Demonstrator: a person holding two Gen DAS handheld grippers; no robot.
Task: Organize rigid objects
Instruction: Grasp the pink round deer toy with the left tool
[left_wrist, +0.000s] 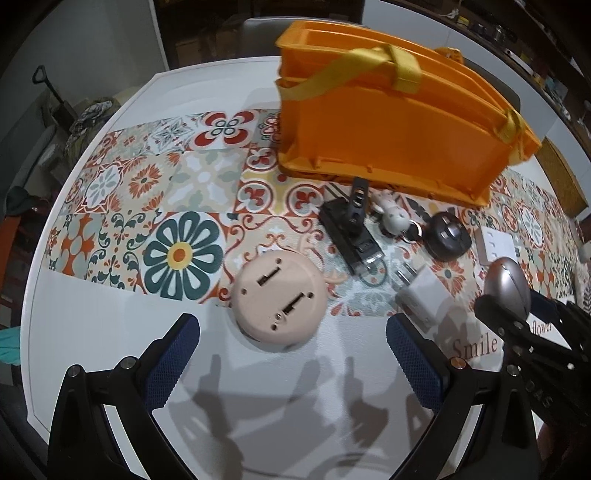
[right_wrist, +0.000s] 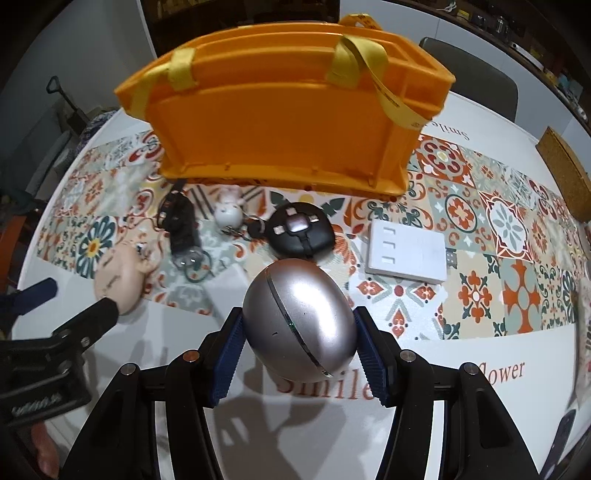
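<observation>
Your right gripper has its fingers clamped on the smooth silver egg-shaped case, lifted off the counter before the orange bin, so it could squirt out, while your left gripper hangs spread and empty.

We are seeing two matching handheld grippers: the left gripper and the right gripper are each showing black angular plastic fingers, dark blue cross-hatched rubber pads, and round silver screw heads along the finger linkages.
</observation>
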